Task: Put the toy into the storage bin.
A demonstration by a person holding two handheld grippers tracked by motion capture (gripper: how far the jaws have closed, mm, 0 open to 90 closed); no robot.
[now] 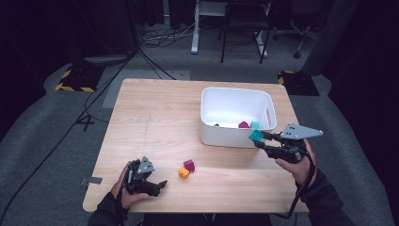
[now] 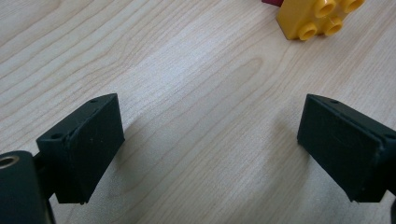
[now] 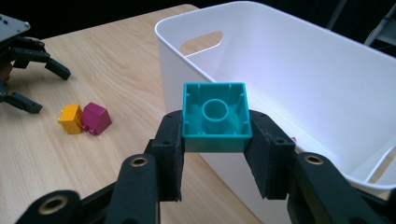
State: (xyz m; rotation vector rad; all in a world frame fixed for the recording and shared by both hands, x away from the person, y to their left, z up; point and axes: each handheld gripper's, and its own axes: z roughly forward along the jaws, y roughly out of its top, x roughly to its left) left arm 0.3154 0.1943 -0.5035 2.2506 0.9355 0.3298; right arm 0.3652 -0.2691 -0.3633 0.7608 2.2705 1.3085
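Teal brick on its way into the white bin (image 1: 235, 141)

Right hand-held gripper (image 3: 215, 135) pinches 1 teal brick (image 3: 215, 112) beside the rim; next, carry over and release. Left hand-held gripper (image 2: 210, 144) rests spread on the table (image 2: 187, 70).

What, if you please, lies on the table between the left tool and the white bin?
In the high view, an orange block and a magenta block sit touching, between the left tool and the white bin; otherwise bare wood.

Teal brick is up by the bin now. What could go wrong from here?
1. The right gripper holds the teal brick only by its lower side walls; it could slip out.
2. The brick looks short of the bin wall; released now, it may land on the table.
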